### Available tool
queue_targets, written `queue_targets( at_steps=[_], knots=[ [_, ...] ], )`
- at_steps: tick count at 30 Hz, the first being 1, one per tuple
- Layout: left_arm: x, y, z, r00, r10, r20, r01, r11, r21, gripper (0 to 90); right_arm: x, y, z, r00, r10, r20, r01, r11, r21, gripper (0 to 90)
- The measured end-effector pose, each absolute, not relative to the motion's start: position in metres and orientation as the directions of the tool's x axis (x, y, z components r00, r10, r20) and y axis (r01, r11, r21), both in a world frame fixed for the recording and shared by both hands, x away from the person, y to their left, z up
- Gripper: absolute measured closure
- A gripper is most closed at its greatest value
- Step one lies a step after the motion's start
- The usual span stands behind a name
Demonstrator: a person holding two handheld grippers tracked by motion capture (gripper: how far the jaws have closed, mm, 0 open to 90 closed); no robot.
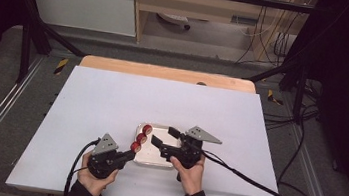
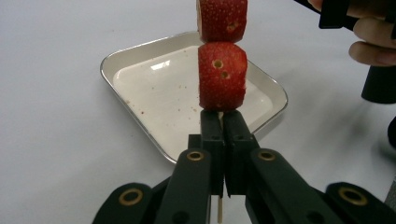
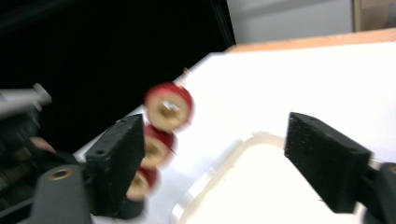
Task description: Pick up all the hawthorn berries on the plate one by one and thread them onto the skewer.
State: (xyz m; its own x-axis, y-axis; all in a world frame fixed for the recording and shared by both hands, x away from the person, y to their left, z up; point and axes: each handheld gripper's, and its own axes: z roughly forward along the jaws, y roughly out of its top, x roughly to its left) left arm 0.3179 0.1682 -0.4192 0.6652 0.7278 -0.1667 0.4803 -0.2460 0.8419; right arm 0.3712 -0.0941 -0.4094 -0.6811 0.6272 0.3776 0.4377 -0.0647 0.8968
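The person's hands enter at the near edge, each carrying a gripper over the white table. The metal tray sits between them, bare apart from a few crumbs. The right gripper hangs over the tray with its jaws spread wide and nothing between them. The left gripper is clamped tight on a thin wooden skewer, held slanting above the tray's left rim. Three strawberry pieces are threaded on it; the right gripper view is blurred, so the topmost piece may be loosely seated. The work looks like the skewer-loading step, just past placing a piece. Next the right gripper would need another piece, or the left must lay the skewer down in the tray.
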Motion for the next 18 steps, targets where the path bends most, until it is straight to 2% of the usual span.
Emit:
queue_targets(
  at_steps=[4,9,12,18],
  knots=[
    [0.319,0.169,-0.419,0.679,0.721,-0.139,0.468,-0.279,0.838,88.2,0.377,-0.105,-0.412,-0.699,0.655,0.288,0.445,0.082,0.892,8.9],
    [0.320,0.170,-0.417,0.690,0.713,-0.123,0.461,-0.302,0.835,88.1,0.381,-0.119,-0.415,-0.727,0.660,0.189,0.456,0.259,0.851,2.6],
    [0.320,0.172,-0.416,0.693,0.710,-0.122,0.460,-0.307,0.833,88.0,0.380,-0.133,-0.419,-0.716,0.681,0.155,0.475,0.312,0.823,0.8],
    [0.322,0.177,-0.409,0.695,0.708,-0.128,0.463,-0.303,0.833,88.0,0.376,-0.164,-0.430,-0.705,0.695,0.139,0.497,0.344,0.797,0.7]
  ],
)
